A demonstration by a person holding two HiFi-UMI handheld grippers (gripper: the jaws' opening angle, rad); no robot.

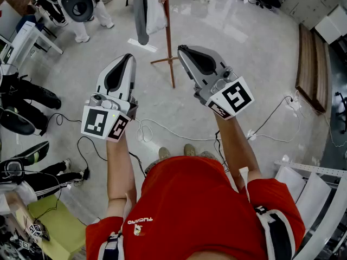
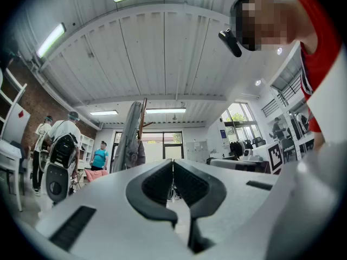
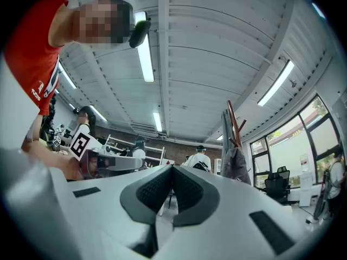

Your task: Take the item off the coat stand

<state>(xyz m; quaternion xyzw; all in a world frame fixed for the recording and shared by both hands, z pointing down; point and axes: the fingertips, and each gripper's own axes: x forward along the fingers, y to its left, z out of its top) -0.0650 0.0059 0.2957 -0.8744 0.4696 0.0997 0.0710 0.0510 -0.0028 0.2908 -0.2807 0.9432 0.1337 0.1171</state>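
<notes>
A wooden coat stand rises from the floor ahead of me, with a grey garment hanging on its left side and something white behind it. My left gripper and right gripper are both held up short of the stand, one on each side of its pole, touching nothing. In the left gripper view the jaws are shut and empty, with the stand and grey garment beyond them. The right gripper is also shut and empty, with the stand to its right.
Cables trail over the floor at my feet. A wooden bench lies at the right and a white table at the left. A green seat is at lower left. People stand in the background.
</notes>
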